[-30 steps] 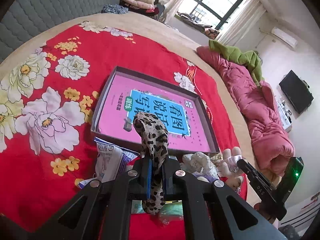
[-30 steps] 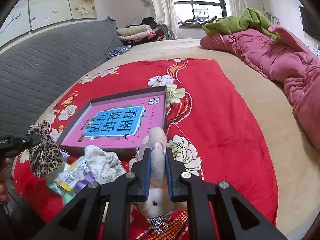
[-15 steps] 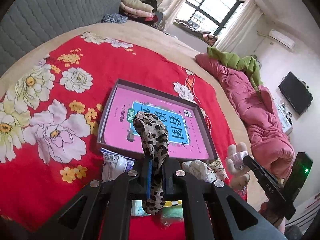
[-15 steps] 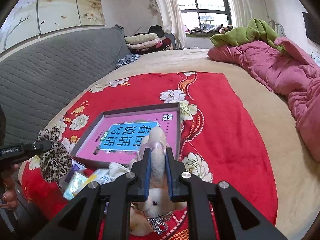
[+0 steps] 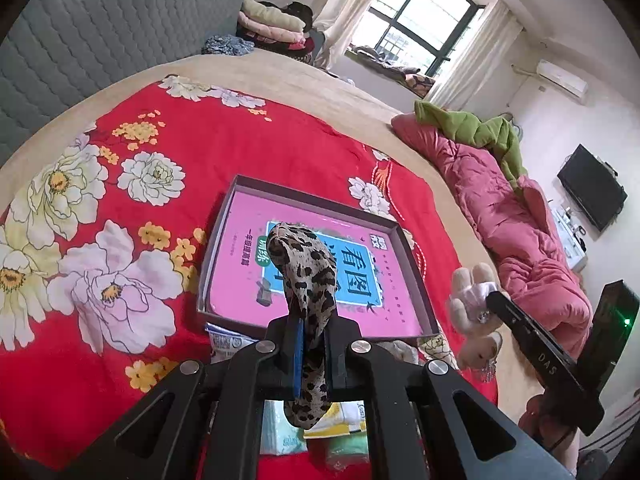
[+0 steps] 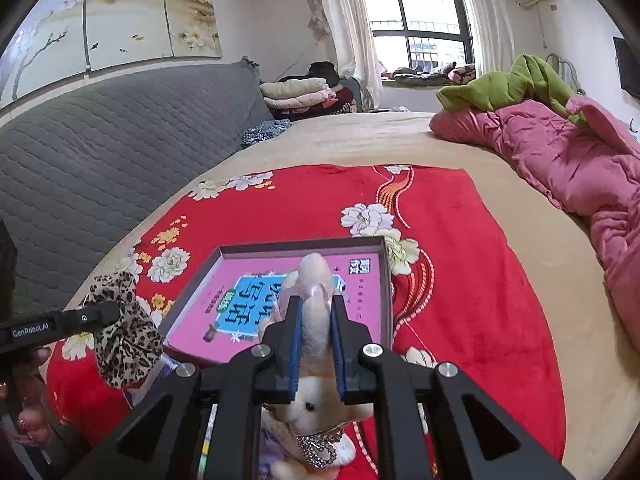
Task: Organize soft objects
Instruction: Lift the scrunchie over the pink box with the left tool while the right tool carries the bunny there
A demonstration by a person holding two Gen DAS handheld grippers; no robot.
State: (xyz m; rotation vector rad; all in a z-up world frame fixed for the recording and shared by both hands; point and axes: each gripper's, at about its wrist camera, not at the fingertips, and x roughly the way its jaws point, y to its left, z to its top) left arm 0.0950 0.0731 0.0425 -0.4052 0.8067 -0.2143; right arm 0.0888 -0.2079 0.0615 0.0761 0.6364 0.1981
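Note:
My left gripper (image 5: pixel 311 322) is shut on a leopard-print scrunchie (image 5: pixel 306 268) and holds it raised over the near edge of the shallow box (image 5: pixel 224 216) with a pink and blue bottom. The scrunchie (image 6: pixel 120 328) also shows at the left of the right wrist view. My right gripper (image 6: pixel 316 312) is shut on the ears of a cream plush rabbit (image 6: pixel 316 404) and holds it above the box's (image 6: pixel 386 280) near side. The rabbit (image 5: pixel 476 308) hangs at the right in the left wrist view.
The box lies on a red flowered blanket (image 6: pixel 460 280) on a beige bed. Snack and tissue packets (image 5: pixel 280 428) lie under my left gripper, near the box. A pink quilt (image 6: pixel 568 168) and green cloth (image 6: pixel 512 84) lie at the right. A grey padded headboard (image 6: pixel 100 152) stands at the left.
Both grippers have risen and moved toward the box, each with its load. The rabbit has lifted off the blanket.

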